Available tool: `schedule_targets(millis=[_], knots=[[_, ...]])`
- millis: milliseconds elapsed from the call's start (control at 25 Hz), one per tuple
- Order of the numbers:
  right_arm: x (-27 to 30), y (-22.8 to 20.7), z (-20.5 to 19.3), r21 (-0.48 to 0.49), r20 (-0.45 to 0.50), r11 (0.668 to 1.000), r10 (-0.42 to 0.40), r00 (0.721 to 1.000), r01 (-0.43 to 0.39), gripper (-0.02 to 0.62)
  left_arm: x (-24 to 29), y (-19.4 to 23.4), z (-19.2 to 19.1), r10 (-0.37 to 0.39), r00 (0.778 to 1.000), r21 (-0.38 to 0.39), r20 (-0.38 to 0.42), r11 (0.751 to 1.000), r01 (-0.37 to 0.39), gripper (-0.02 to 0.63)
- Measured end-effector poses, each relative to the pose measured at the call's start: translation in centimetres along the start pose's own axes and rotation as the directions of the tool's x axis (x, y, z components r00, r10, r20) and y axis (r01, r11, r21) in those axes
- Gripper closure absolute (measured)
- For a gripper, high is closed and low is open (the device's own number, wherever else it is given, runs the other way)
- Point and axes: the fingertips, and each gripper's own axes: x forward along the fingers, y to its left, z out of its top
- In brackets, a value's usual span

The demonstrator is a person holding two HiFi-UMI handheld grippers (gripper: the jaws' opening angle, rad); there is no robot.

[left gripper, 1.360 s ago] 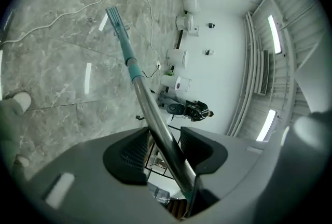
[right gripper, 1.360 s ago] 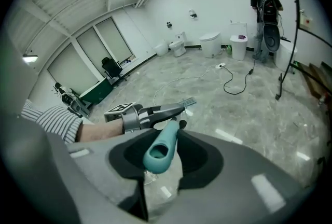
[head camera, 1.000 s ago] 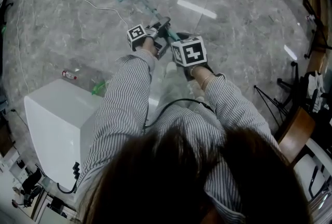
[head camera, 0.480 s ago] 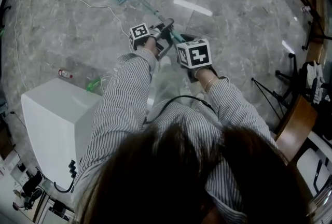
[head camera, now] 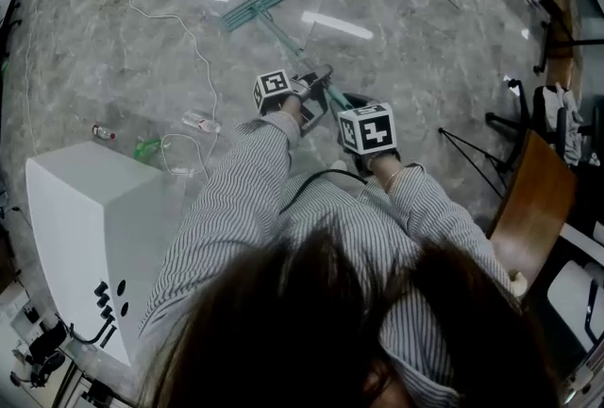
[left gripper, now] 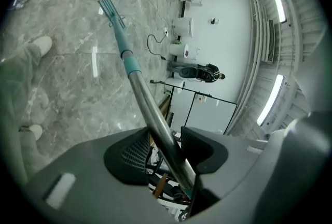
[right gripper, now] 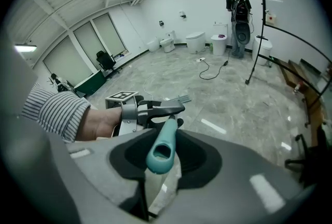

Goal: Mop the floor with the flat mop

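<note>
Jaws of the left gripper (left gripper: 165,149) pinch the silver shaft of the teal flat mop (head camera: 253,8), those of the right gripper (right gripper: 162,158) its teal handle end, so steady pressure should keep its head flat on the grey marbled floor (head camera: 113,57) ahead.

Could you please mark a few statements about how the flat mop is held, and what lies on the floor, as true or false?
1. The left gripper is shut on the flat mop's silver metal shaft. True.
2. The teal flat mop head rests on the grey marble floor. True.
3. The right gripper grips the teal flat mop head. False: it is shut on the teal handle end, at the far end of the mop from the head.
4. The white cable is wound round the shaft. False: it lies on the floor, left of the mop and apart from it.
</note>
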Motion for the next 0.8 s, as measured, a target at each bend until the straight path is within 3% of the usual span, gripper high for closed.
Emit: schedule_targets(millis=[240, 400, 560, 800], knots=[[-9.3, -3.2, -10.9, -0.010, -0.022, 0.999, 0.045, 0.999, -0.045, 0.470, 1.3, 2.8, -14.5, 0.024, 1.000, -0.022, -0.012, 0.999, -0.024, 0.430], [-15.0, -4.4, -15.5, -0.021, -0.024, 0.998, 0.057, 0.998, -0.058, 0.468, 1.2, 3.3, -22.3, 0.039, 0.998, -0.055, -0.052, 0.998, -0.042, 0.430], [-19.6, -5.0, -17.2, -0.007, -0.024, 0.997, 0.078, 0.997, -0.079, 0.469, 1.1, 2.3, -27.5, 0.032, 0.992, -0.067, -0.118, 0.997, -0.040, 0.425], [-21.8, -4.1, -20.7, -0.108, -0.101, 0.992, 0.056, 0.993, -0.067, 0.468, 0.0, 3.3, -31.7, 0.041, 0.970, -0.065, -0.239, 0.996, -0.058, 0.423]])
